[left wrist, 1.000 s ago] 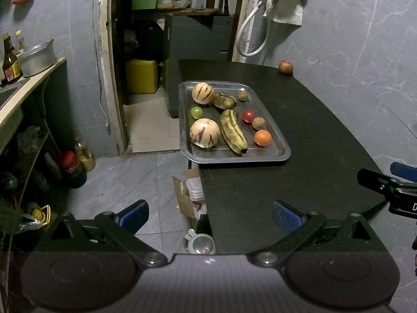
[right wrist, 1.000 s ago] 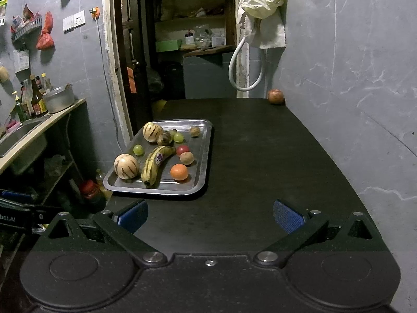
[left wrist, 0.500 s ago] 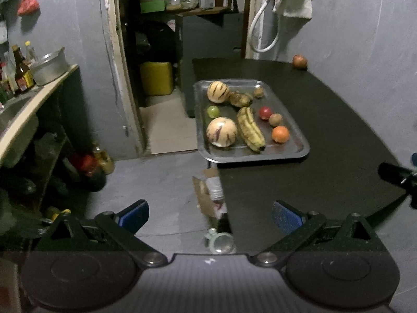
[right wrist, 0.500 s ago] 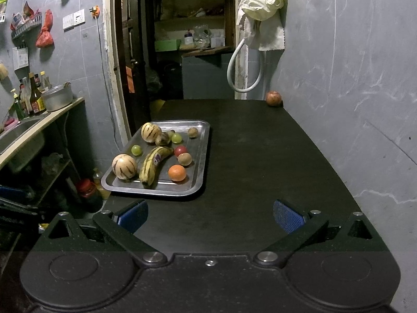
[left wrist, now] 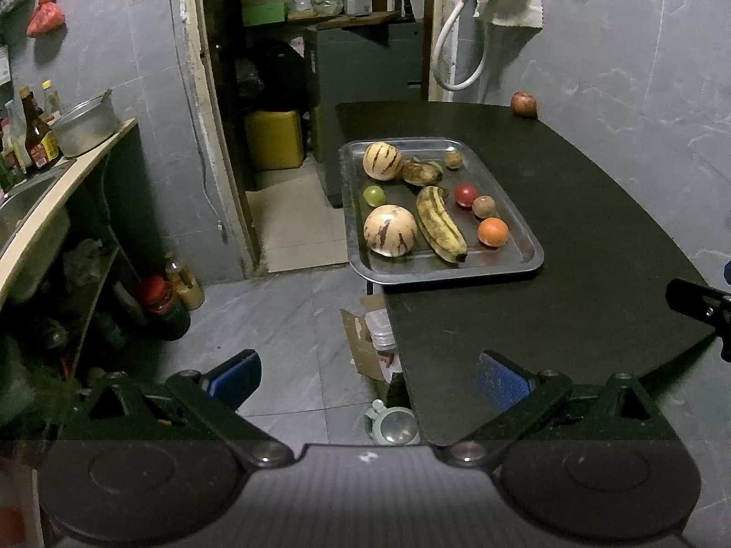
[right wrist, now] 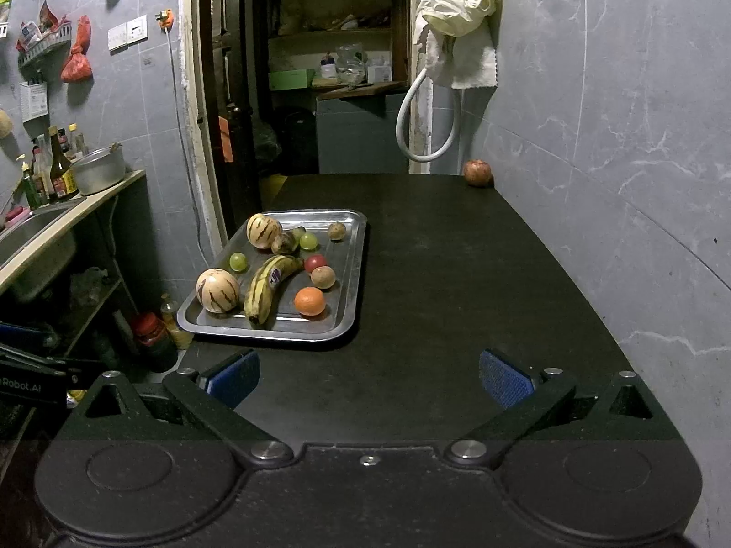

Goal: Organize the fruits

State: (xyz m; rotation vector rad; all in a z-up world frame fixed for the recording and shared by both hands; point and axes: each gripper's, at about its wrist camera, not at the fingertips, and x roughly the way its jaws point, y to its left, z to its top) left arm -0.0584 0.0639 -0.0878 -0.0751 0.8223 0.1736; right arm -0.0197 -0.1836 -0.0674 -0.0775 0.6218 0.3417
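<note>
We hold the left gripper (left wrist: 368, 376) and right gripper (right wrist: 369, 376) spread wide and empty, fruit tray (right wrist: 352, 283) ahead-left of the right one on the worktop (right wrist: 457, 297).

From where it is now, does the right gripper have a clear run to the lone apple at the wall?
Probably yes. The right gripper is open and empty, the apple sits alone at the far corner, and only bare table lies between; the tray is off to the left.

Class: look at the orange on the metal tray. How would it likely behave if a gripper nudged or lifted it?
The orange looks round, so a nudge would probably roll it across the flat tray. Its raised rim should stop it. Its curved skin may slip between the pads.
</note>
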